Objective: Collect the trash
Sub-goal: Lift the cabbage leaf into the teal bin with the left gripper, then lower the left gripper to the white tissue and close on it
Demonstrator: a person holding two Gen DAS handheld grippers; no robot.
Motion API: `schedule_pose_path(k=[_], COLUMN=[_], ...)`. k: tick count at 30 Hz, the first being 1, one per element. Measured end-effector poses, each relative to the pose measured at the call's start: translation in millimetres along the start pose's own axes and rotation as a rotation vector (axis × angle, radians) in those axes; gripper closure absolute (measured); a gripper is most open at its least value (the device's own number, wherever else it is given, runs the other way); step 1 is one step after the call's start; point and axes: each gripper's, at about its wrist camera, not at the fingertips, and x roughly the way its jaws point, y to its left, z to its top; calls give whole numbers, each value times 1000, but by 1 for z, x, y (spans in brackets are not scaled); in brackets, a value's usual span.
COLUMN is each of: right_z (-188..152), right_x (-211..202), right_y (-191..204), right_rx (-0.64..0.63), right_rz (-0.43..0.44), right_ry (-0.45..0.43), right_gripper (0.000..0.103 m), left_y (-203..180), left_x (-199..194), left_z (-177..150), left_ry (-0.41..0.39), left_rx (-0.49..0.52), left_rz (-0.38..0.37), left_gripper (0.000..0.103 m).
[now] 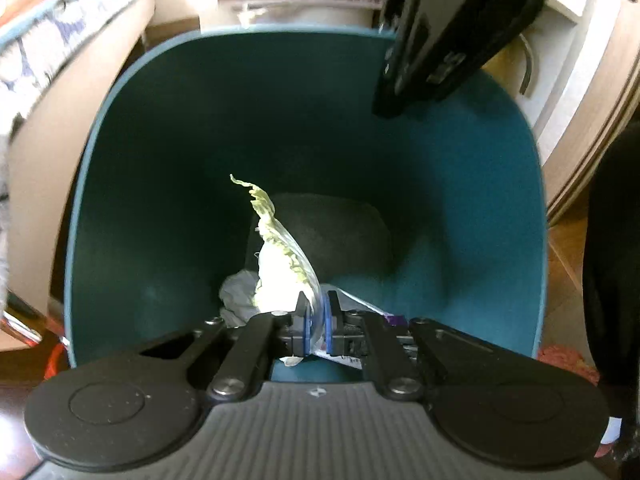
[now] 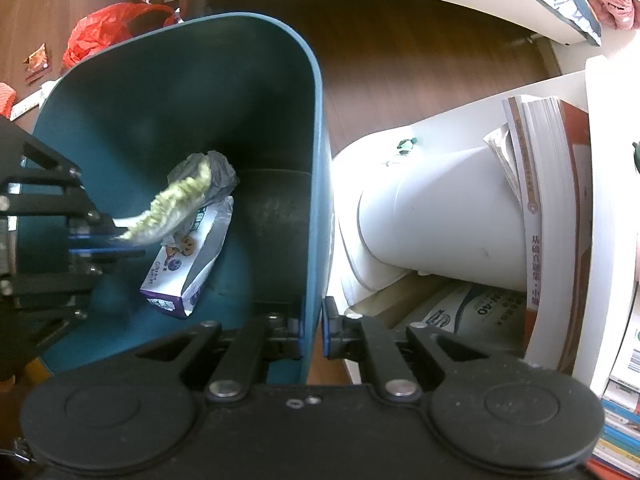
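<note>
Two blue-padded fingers of the left gripper point(image 1: 316, 322) pinch the pale stem end of a cabbage leaf point(image 1: 280, 264) in the left wrist view, holding it over the open mouth of a teal trash bin point(image 1: 120, 168); the frilly green tip of the leaf points toward the dark bottom of the bin. Just beside the leaf, inside the bin, lie a crumpled grey paper wad point(image 1: 238, 294) and part of a purple-and-white carton point(image 1: 376, 312). The black body of the right gripper point(image 1: 448, 36) sits at the bin's upper right rim. In the right wrist view, the right gripper point(image 2: 311, 334) is clamped on the bin's wall point(image 2: 316, 184), one pad inside and one outside. The left gripper point(image 2: 94, 242) reaches in from the left with the leaf point(image 2: 172, 208) held above the carton point(image 2: 188, 264) and the paper wad point(image 2: 220, 172). A white bucket point(image 2: 440, 216) lies tipped beside the bin, next to stacked books point(image 2: 552, 208); a red plastic bag point(image 2: 108, 28) lies on the wooden floor point(image 2: 400, 52) behind.
</note>
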Motion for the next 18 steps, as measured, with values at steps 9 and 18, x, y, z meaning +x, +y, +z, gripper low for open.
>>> schedule_pose_path(k=[9,18], right_z=[0,12], right_x=[0,-3], right_y=[-1,-2], right_rx=[1,-12], right_rz=[1,-20], right_ry=[0,-44], right_gripper=[96,97], left_y=[3,2], left_x=[27,17], left_z=[-1,-1], left_ry=[72,23], left_rx=[25,2], left_rz=[29,36], left_gripper=[97,93])
